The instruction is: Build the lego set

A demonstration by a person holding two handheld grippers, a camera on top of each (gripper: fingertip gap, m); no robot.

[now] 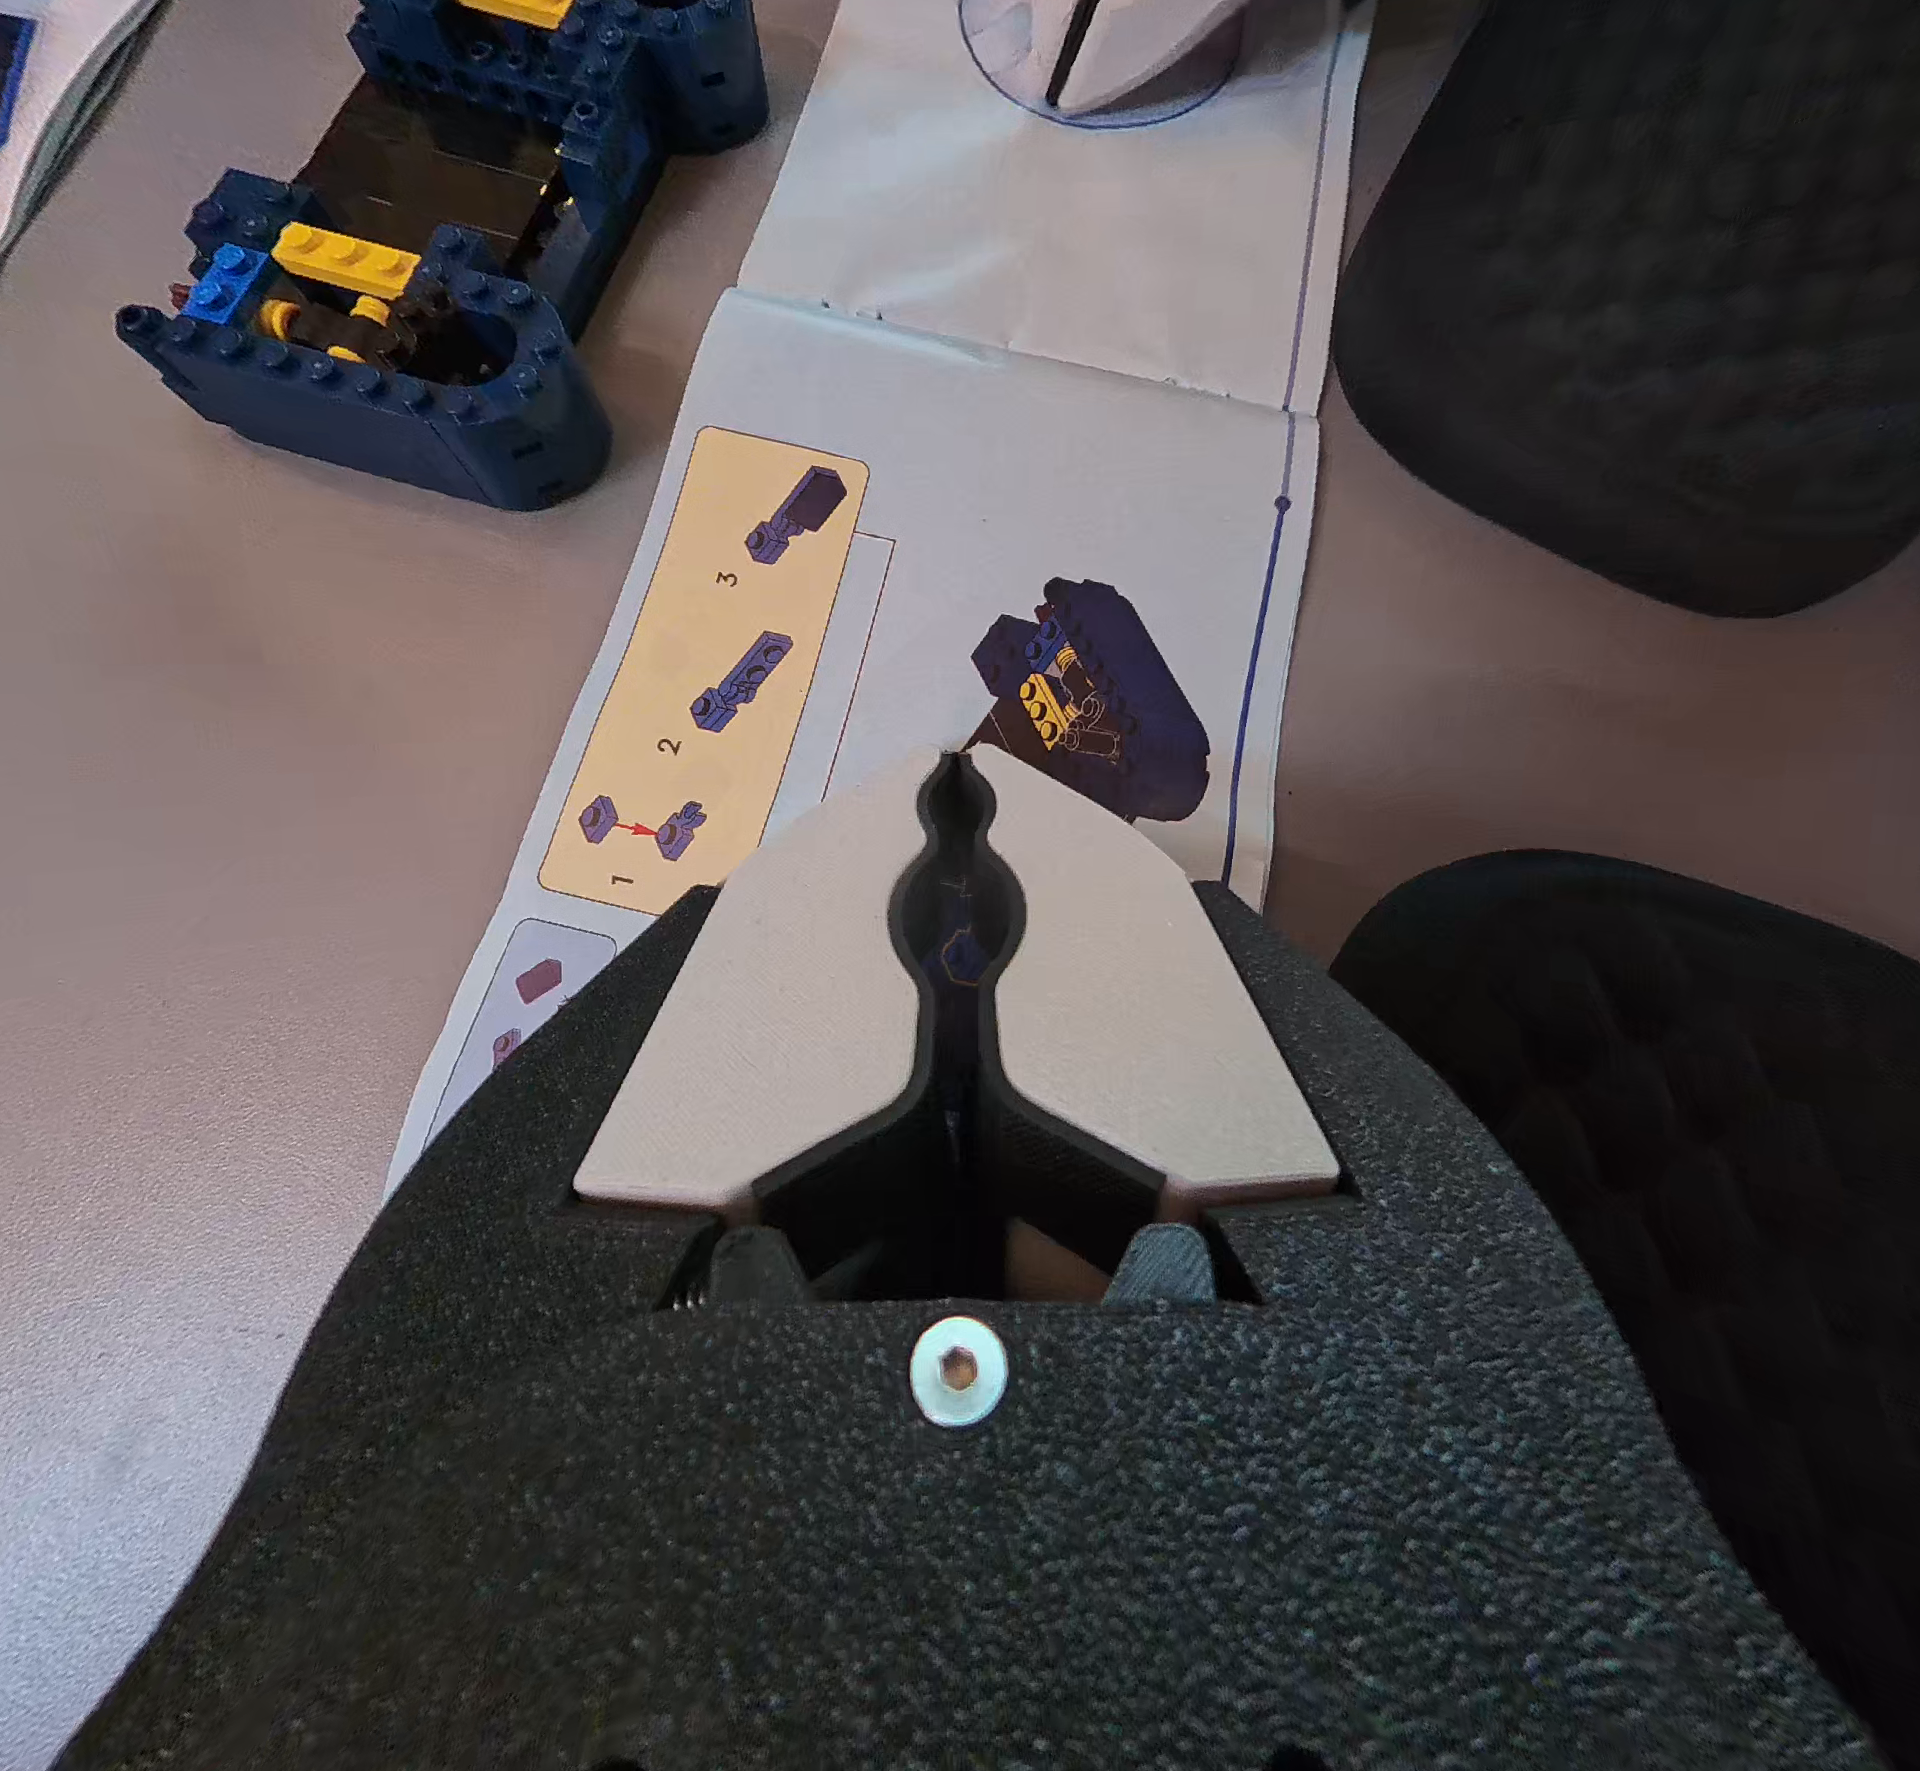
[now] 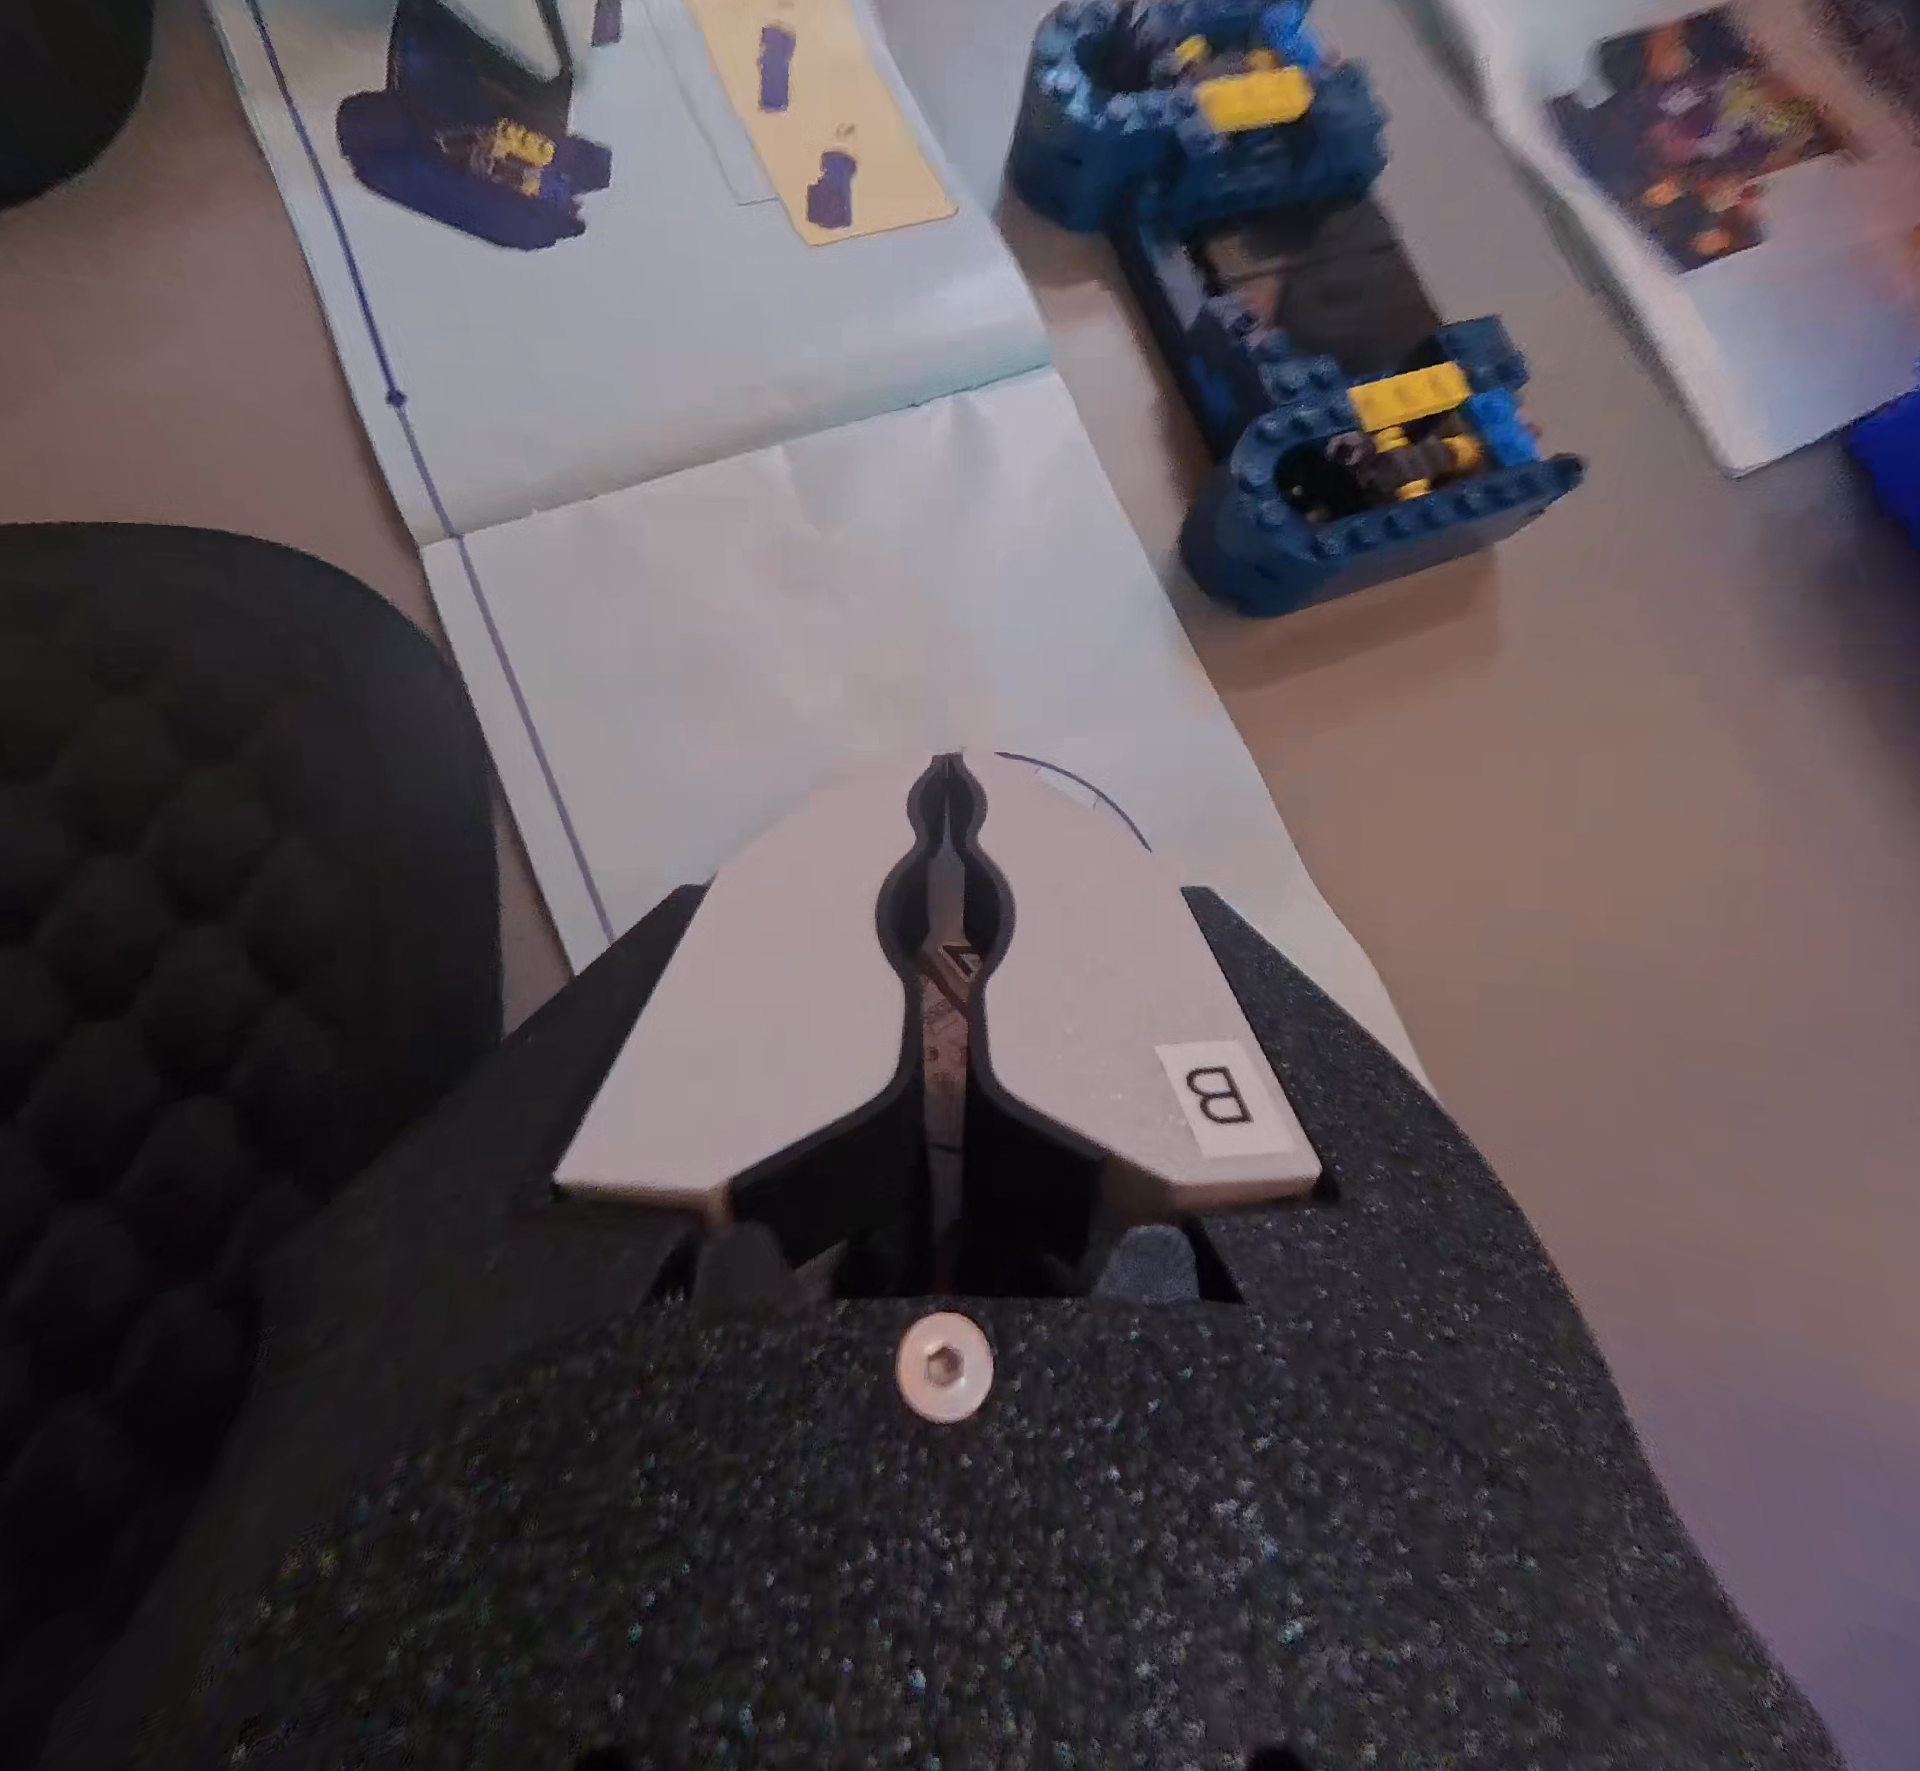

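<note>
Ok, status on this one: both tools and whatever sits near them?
Left tool shut over booklet. Right tool shut, tips on booklet's blank page. Brick car beside booklet, untouched. Black cushion alongside.

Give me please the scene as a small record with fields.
Left gripper: jaws shut, over the open white paper instruction booklet
Right gripper: jaws shut on a thin printed paper strip
Beside booklet: dark blue, yellow and black toy brick model
Other side: black padded cushion
Surface: grey-brown table

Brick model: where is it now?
Left wrist view: brick model sits upper left on the table, left of the open booklet.
</note>
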